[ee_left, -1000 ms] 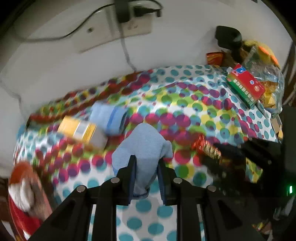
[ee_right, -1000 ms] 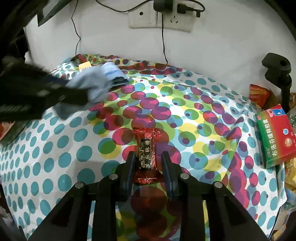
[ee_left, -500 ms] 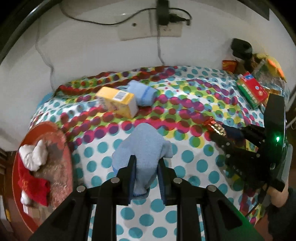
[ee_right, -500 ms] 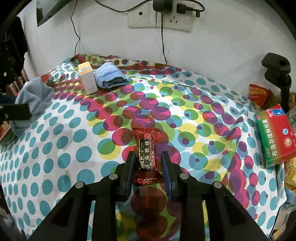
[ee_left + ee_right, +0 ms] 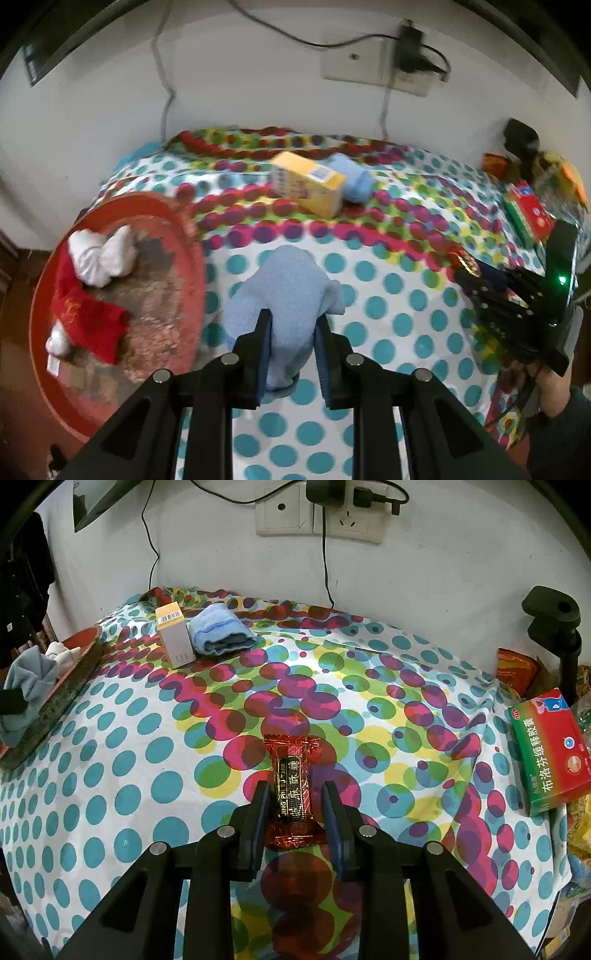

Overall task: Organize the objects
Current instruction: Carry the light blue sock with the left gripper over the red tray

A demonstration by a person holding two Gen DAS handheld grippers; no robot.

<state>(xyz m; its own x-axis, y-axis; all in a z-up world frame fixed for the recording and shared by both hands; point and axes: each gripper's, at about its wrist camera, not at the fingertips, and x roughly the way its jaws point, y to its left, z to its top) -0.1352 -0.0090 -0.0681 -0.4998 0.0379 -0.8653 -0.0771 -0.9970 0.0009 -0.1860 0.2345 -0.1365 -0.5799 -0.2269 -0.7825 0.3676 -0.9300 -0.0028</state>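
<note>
My left gripper is shut on a light blue sock and holds it above the dotted cloth, just right of a red round tray that holds a white sock and a red sock. My right gripper is shut on a red snack packet held over the cloth. The held sock also shows at the far left of the right wrist view. A yellow box and a folded blue sock lie at the back.
A red and green medicine box lies at the right edge beside snack bags and a black clamp stand. Wall sockets with cables hang above the table. The tray rim stands at the left edge.
My left gripper has swung left with the blue sock, away from the box and folded sock, and now hangs beside the red tray. My right gripper has kept still with the packet.
</note>
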